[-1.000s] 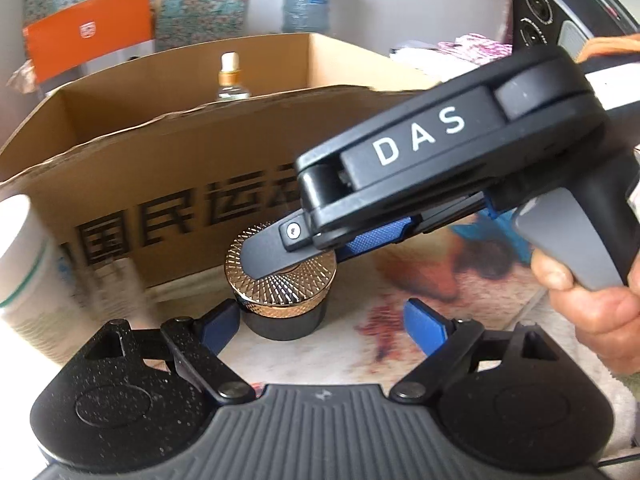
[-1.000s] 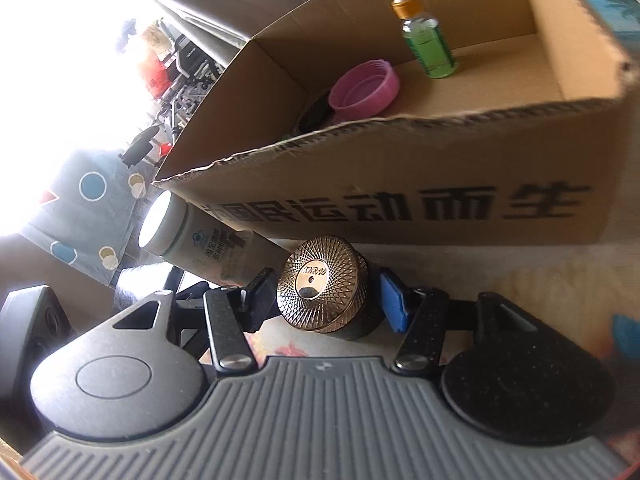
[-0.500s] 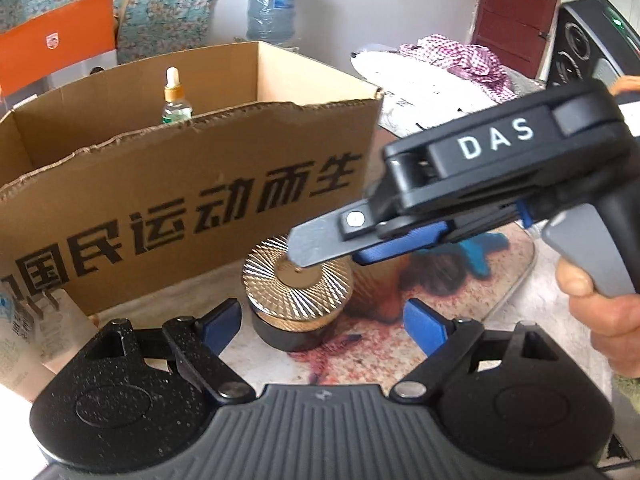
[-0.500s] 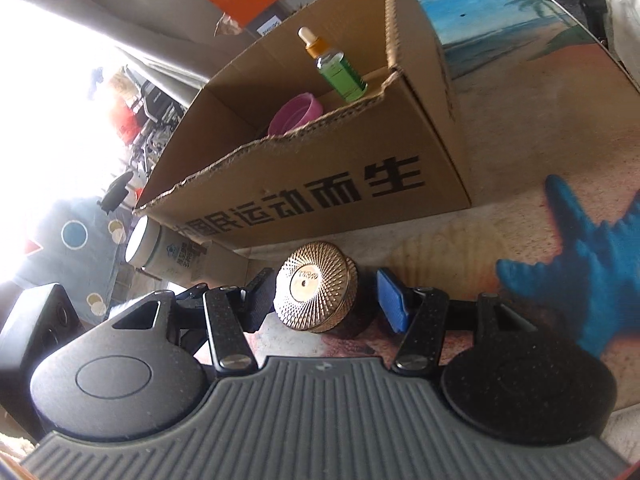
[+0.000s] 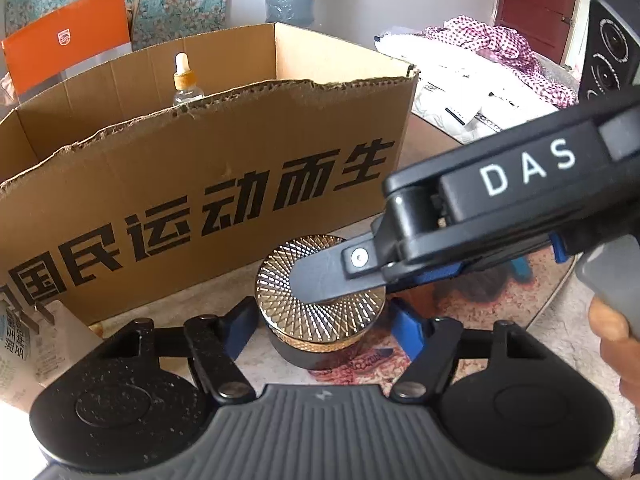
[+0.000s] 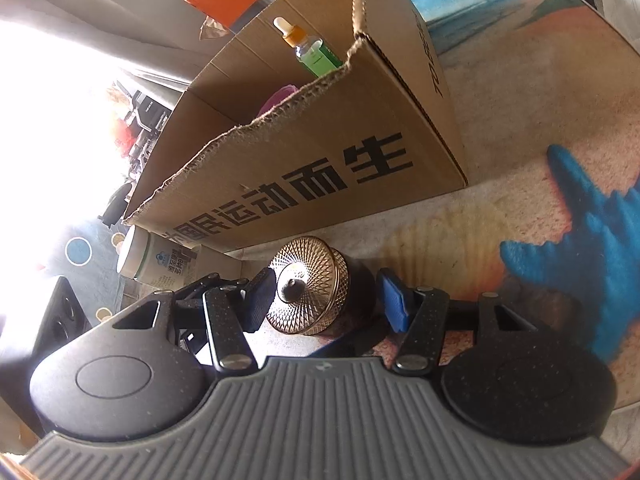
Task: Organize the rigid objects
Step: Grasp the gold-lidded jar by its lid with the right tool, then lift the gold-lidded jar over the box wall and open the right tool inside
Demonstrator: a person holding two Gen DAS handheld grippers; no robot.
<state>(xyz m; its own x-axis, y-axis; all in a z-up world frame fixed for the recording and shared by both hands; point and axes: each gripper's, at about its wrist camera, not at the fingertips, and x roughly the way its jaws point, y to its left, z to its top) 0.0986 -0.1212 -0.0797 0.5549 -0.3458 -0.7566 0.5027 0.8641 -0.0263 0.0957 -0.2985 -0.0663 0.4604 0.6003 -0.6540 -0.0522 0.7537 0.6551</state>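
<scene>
My left gripper (image 5: 320, 322) has just been closing, and its blue pads (image 5: 406, 330) now sit on either side of the dark base of the gold-lidded jar (image 5: 320, 312); the left one looks to be against it, while a sliver of gap shows at the right one, so I cannot say they pinch it. My right gripper (image 6: 326, 298) straddles the same jar (image 6: 310, 286) at the lid: its dark left pad (image 6: 260, 300) touches the lid's rim, but the blue right pad (image 6: 394, 300) looks just clear of the jar's side, so I cannot tell whether it grips. In the left wrist view that gripper reaches in from the right, one finger lying across the lid. The jar stands on the beach-print mat (image 6: 540, 128), just in front of the cardboard box (image 5: 208, 184). Inside the box stand a dropper bottle (image 6: 310, 50) and something pink (image 6: 278, 98). A white canister (image 6: 156, 260) lies beside the box's left corner.
</scene>
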